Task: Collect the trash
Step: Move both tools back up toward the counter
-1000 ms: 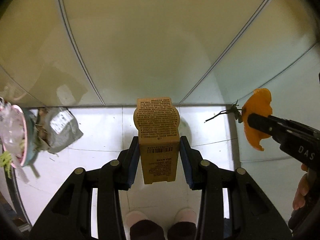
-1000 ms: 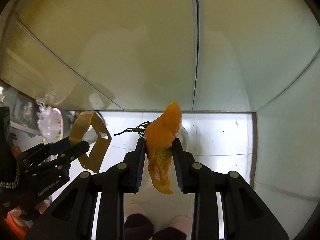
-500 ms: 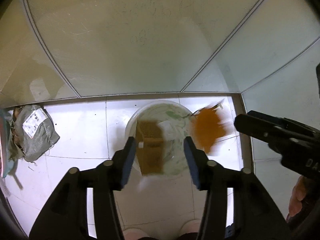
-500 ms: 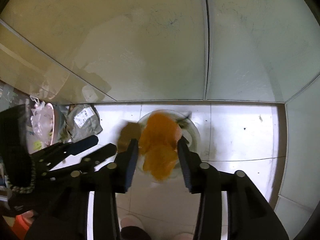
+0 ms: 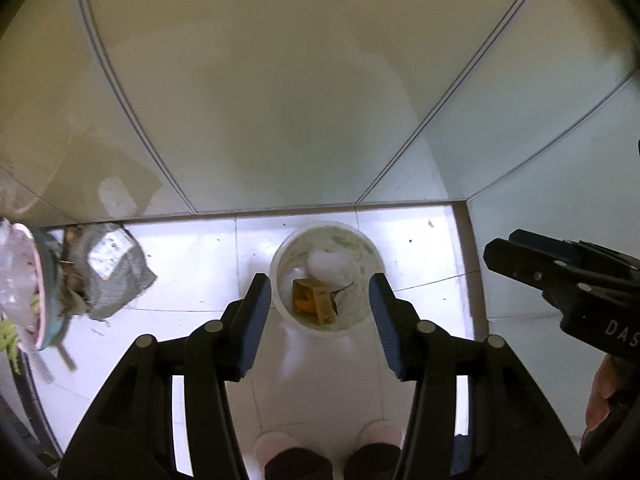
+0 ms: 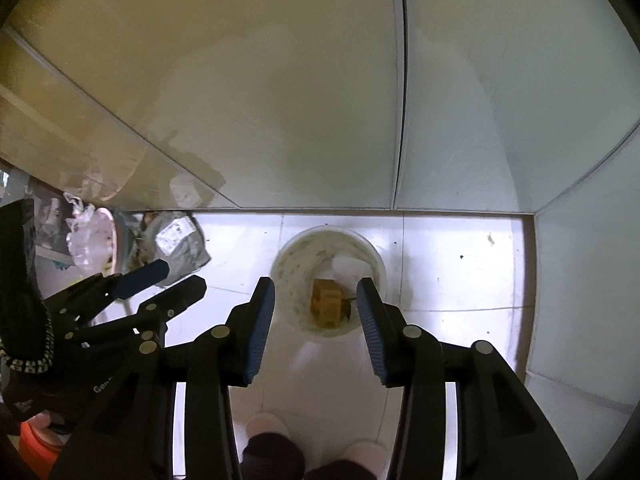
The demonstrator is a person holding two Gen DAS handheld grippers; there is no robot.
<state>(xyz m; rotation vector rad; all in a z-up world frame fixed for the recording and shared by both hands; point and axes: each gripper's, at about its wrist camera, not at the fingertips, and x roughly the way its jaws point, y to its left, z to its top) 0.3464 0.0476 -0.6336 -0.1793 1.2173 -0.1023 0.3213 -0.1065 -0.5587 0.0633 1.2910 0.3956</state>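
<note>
Raised letters "DAS" show on the black plastic body of the right tool (image 5: 500, 258) where it enters the left wrist view, and a partial white word beginning "Gen" is printed on the left tool (image 6: 182, 276) seen from the right wrist view. No other writing can be read; the print on the box in the bucket is too small to make out.

Both tools hang over a round white plastic bucket (image 5: 280, 264) that stands on a glossy white tiled floor (image 5: 192, 252), close to smooth pale wall panels (image 5: 260, 100). The left tool (image 5: 320, 292) is spread wide with nothing between its blue ribbed pads, and the right tool (image 6: 316, 300) is likewise parted and empty. The bucket's inner wall is smeared with greenish marks.

At the bottom of the bucket lies a small yellow-brown cardboard box (image 5: 318, 300), tilted, with an orange scrap (image 5: 302, 302) beside it, possibly fruit peel, and a thin dark twig (image 5: 340, 290). A crumpled white wad (image 5: 330, 266) rests above them.

To the left on the floor sits a crinkled grey bag (image 5: 116, 276) with a white rectangular label (image 5: 110, 252), just beside a pink-rimmed basin (image 5: 38, 280) holding clear plastic film.
</note>
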